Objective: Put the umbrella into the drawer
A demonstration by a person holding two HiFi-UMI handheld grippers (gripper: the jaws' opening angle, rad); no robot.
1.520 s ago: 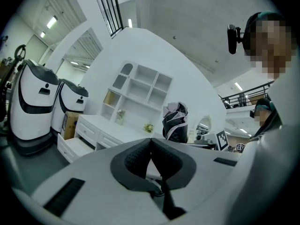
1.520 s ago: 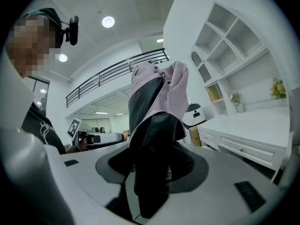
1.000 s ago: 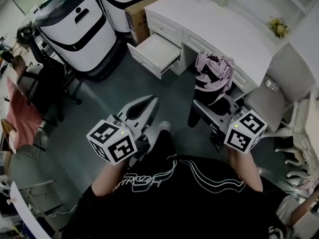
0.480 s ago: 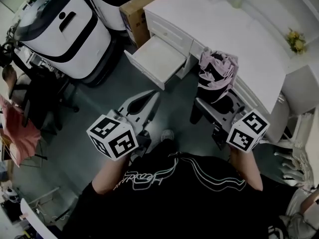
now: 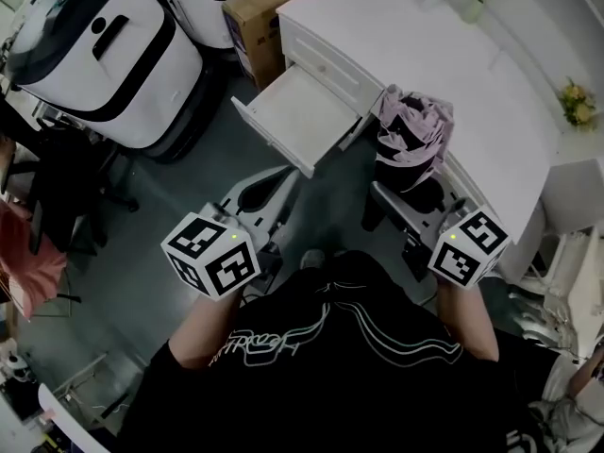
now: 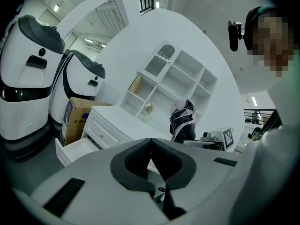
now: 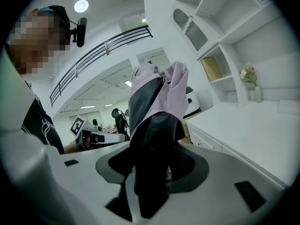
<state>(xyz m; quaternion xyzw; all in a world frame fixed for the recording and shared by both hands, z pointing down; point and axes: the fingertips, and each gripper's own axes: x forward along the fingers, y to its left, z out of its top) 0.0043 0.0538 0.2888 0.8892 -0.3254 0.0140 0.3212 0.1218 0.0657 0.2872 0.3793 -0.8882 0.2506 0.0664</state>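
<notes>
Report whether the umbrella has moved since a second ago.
Yes: the umbrella, held in the right gripper, has come closer to the open drawer in the head view.

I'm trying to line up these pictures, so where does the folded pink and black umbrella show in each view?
Head view: the folded pink and black umbrella is right of centre, beside the white desk.
Left gripper view: right of centre, desk to its left.
Right gripper view: centre, clamped in the right hand-held gripper, desk at right.
Shared landmark: the white desk.
</notes>
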